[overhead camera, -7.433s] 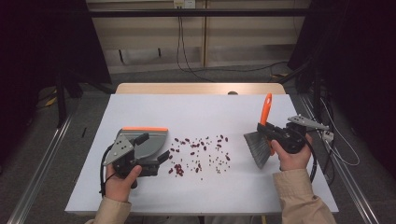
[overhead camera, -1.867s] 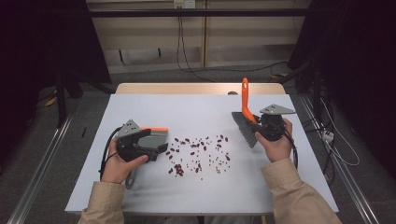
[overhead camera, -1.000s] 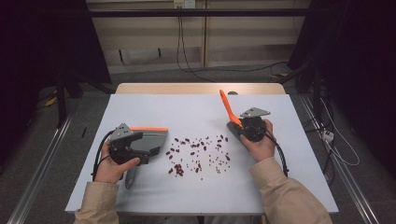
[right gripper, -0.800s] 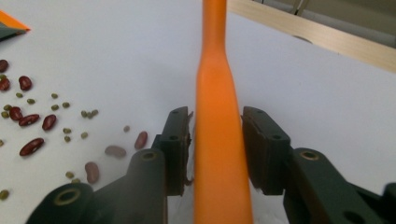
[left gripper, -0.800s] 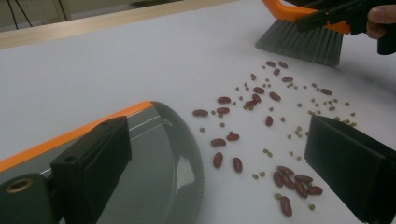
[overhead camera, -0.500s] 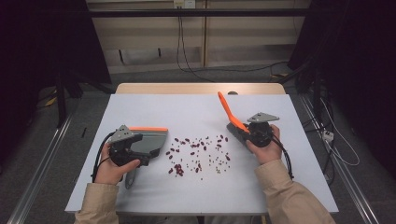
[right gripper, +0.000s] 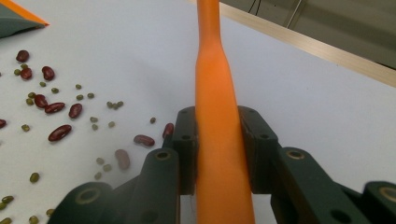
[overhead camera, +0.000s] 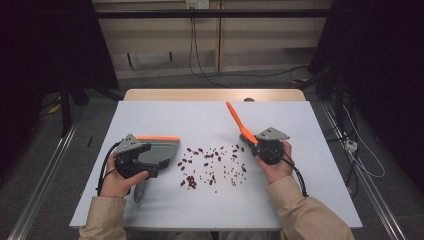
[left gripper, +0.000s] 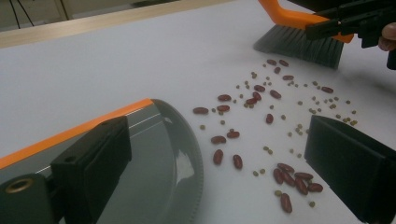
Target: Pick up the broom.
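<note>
Right gripper [right gripper: 219,154]: we see its two black jaws clamped against the sides of the orange brush handle [right gripper: 215,116]; in the high view the handle slants up and away from the hand.
Brush head: in the left gripper view we find the grey bristles [left gripper: 299,44] resting on the worktop just beyond the far fringe of the beans.
Left gripper [left gripper: 224,172]: we see its jaws standing wide apart, one over the dustpan and one over the beans; what bears the dustpan we cannot tell. From the high view we place this gripper [overhead camera: 132,160] at the dustpan's rear.
Dustpan [overhead camera: 160,150]: grey, with an orange strip along its far side; we find it lying left of the beans, its toothed lip facing them, and its tray holding no beans.
Beans [overhead camera: 212,165]: dark red kidney beans mixed with small green ones, scattered loose between dustpan and brush; the nearest lie just beside the dustpan lip.
Worktop [overhead camera: 200,115]: white; we note bare surface beyond the beans toward the far wooden edge, and more on the person's side.
</note>
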Motion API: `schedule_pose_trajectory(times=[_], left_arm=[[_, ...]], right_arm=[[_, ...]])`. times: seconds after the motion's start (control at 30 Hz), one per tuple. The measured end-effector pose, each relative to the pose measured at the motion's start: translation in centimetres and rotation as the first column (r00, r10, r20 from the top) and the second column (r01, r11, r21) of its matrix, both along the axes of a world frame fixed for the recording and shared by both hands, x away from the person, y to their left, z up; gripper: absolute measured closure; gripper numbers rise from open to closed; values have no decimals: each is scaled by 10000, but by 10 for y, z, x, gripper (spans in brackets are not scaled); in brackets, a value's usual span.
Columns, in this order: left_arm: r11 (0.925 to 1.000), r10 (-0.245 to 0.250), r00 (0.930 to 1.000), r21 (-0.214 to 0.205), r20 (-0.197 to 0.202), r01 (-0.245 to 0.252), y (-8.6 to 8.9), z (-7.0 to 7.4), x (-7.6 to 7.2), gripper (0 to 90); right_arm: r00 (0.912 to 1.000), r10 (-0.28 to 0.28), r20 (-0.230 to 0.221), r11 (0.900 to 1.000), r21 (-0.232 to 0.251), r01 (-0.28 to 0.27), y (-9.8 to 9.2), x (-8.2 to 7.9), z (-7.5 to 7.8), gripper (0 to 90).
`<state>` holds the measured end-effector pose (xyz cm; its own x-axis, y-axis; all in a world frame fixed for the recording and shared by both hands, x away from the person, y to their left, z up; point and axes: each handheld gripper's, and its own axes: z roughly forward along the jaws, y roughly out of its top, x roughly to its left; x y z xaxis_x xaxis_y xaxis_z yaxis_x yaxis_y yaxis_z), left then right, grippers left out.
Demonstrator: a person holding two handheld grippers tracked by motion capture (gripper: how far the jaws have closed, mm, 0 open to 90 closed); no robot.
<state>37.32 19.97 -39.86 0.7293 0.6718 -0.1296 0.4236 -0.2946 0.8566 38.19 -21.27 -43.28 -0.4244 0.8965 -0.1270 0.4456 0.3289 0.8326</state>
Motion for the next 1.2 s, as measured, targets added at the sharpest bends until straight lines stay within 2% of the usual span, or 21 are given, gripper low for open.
schedule_pose_trajectory(times=[0.3,0.67,1.2], left_arm=[[10000,-3,10000,27,21,3,1,1,0,72],[10000,-60,10000,28,44,59,0,1,0,72],[9999,-118,9999,51,59,117,1,3,-1,72]], right_arm=[[9995,305,12,9987,401,-305,15,-7,0,712],[9988,427,257,9986,305,-435,45,-13,-2,712],[9930,1039,557,9937,352,-1059,82,-15,-4,711]])
